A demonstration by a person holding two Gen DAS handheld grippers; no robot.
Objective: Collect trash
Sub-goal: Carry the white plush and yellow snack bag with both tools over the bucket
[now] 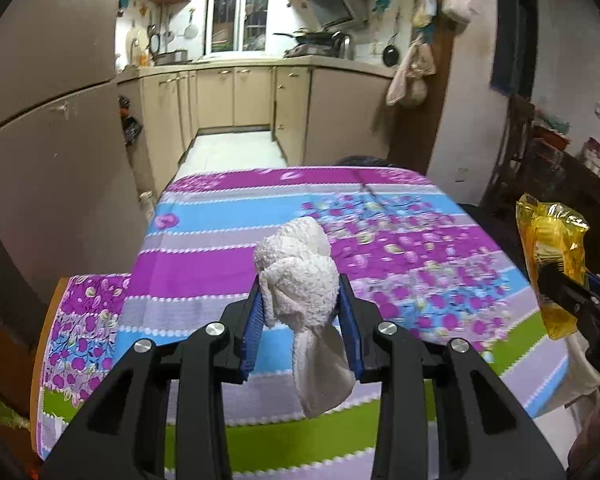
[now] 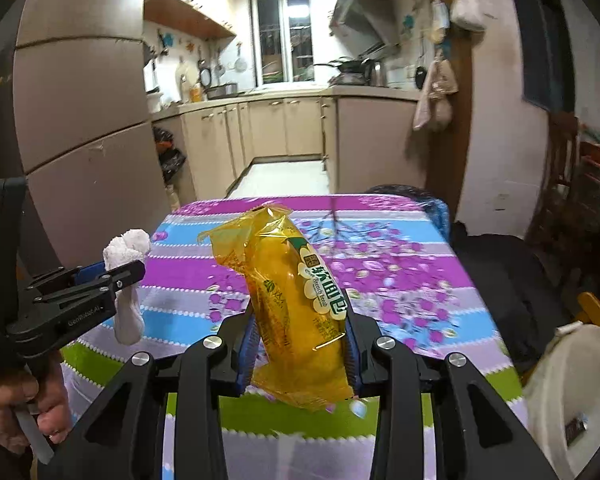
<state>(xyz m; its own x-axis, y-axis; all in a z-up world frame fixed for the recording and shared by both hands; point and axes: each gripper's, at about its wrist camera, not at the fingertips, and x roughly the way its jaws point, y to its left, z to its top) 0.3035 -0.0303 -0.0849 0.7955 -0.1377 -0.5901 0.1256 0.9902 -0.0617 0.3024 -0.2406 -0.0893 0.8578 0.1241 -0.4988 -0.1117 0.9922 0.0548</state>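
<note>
My left gripper [image 1: 302,300] is shut on a crumpled white paper towel [image 1: 300,276] and holds it above the table; the towel's tail hangs down between the fingers. It also shows in the right wrist view [image 2: 126,256], where the left gripper [image 2: 112,276] is at the left. My right gripper [image 2: 300,332] is shut on a yellow snack wrapper [image 2: 296,300] with green and white print, held upright above the table. The wrapper also shows at the right edge of the left wrist view [image 1: 552,256].
A table with a striped purple, blue and green floral cloth [image 1: 228,248] lies under both grippers. A white lidded bin [image 2: 568,392] stands at the right of the table. A fridge [image 1: 52,140] is to the left, kitchen cabinets [image 1: 236,96] beyond.
</note>
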